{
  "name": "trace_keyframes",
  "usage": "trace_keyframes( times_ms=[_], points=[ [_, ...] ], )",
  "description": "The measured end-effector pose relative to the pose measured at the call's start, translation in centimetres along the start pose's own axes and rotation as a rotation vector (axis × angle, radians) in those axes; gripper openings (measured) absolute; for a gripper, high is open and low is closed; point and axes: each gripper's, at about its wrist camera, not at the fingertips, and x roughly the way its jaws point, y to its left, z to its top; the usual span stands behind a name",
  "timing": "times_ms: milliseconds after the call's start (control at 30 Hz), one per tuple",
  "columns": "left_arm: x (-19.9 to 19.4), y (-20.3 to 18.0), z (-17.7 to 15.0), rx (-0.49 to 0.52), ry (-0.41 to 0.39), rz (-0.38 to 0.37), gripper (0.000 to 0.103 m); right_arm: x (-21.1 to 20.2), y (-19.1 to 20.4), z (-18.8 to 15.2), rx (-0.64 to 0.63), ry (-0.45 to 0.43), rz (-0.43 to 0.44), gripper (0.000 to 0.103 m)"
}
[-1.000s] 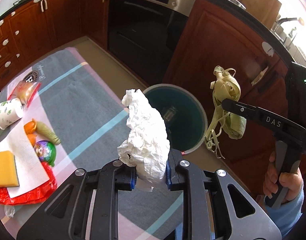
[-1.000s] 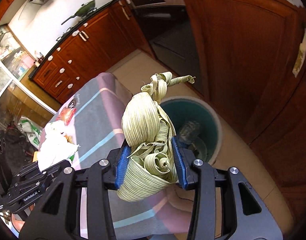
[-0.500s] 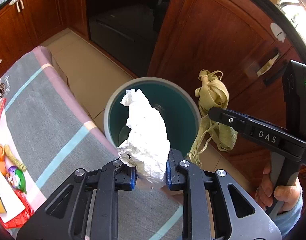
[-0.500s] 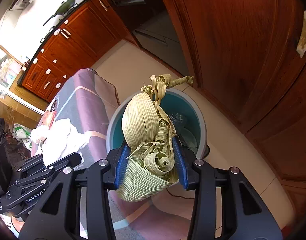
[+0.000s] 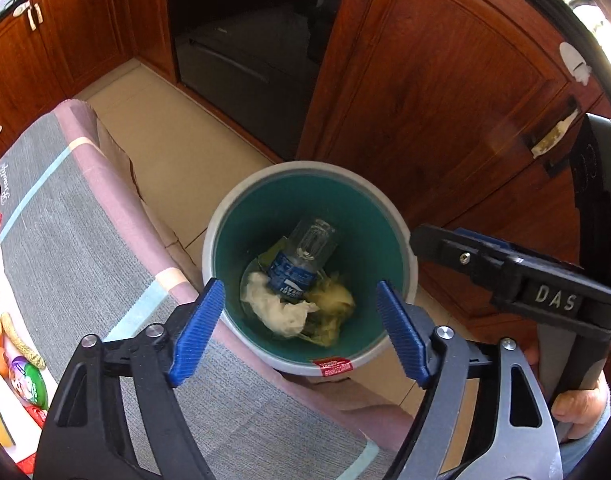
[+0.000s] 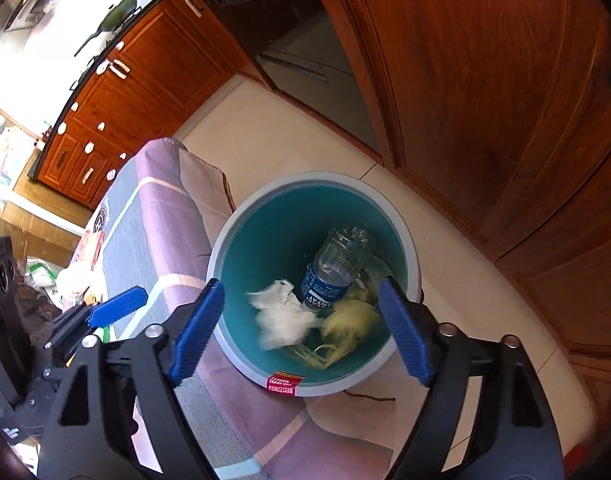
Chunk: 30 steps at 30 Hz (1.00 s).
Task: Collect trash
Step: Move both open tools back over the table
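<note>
Gaping fingers (image 5: 197, 330) (both pairs empty)

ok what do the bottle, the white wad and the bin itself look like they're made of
Bottle: clear thin plastic, glossy, see-through with a blue printed label.
White wad: probably tissue or paper towel, matte and crumpled.
Bin: likely moulded plastic, smooth grey rim, teal inside with a faint sheen.

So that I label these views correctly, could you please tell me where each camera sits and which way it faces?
Left wrist: on the left gripper, looking steeply down into the bin; its open fingers, the right gripper and a hand show.
Right wrist: on the right gripper, also facing down into the bin; its fingers and the left gripper show.
Shared: bin, bottle, tissue, striped cloth.
</note>
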Motion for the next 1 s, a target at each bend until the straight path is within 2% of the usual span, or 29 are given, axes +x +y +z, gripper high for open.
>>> trace_keyframes(
  times_ms=[67, 300, 633, 1000],
  points=[
    [-0.1, 0.4, -0.1, -0.008, -0.002, 0.001, 0.089, 0.0, 0.0, 0.0, 0.013, 0.003, -0.008, 0.08],
    [-0.4, 1.6, -0.9, -0.047, 0.001, 0.0, 0.095, 0.3, 0.0, -0.2, 0.037, 0.026, -0.028, 0.086],
    [-2.4, 3.0, -3.4, -0.087, -0.008, 0.005, 0.096, 0.4, 2.4, -1.4, 0.014, 0.046, -0.028, 0.086],
    [-7.7, 7.1, -8.4, -0.175, -0.062, 0.048, 0.097, -1.1, 7.5, -4.3, -0.071, 0.046, -0.013, 0.086]
  ],
)
